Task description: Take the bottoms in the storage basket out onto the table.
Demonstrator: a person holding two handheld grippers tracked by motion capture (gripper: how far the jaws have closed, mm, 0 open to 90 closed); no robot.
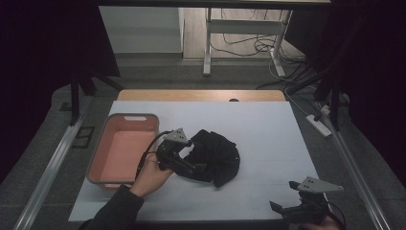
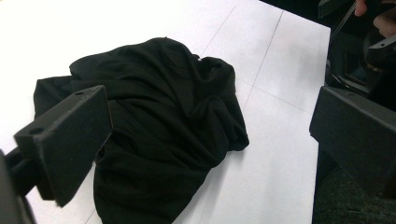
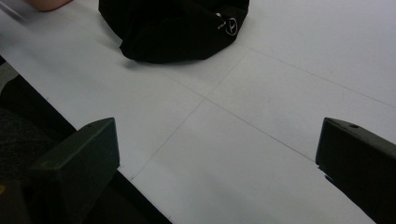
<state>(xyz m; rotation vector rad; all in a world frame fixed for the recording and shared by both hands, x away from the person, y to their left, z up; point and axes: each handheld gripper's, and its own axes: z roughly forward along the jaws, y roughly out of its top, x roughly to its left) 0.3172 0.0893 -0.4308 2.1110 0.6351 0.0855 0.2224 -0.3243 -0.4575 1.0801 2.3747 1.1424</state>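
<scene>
Left gripper [image 1: 184, 160] by the pink basket [image 1: 102, 153] is chunky black, grey triangular plate on top, black cable looping off. Dark long sleeve [image 1: 117, 211] behind it. Jaws are blocky, small screw holes.

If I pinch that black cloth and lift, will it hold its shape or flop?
The black cloth lies crumpled in soft folds, so it will probably droop and unfurl from the pinch. It looks thin, so likely light. On the smooth white table, a push would probably bunch it.

dim room, grey floor [image 1: 158, 72], desk legs [image 1: 207, 43]
</scene>
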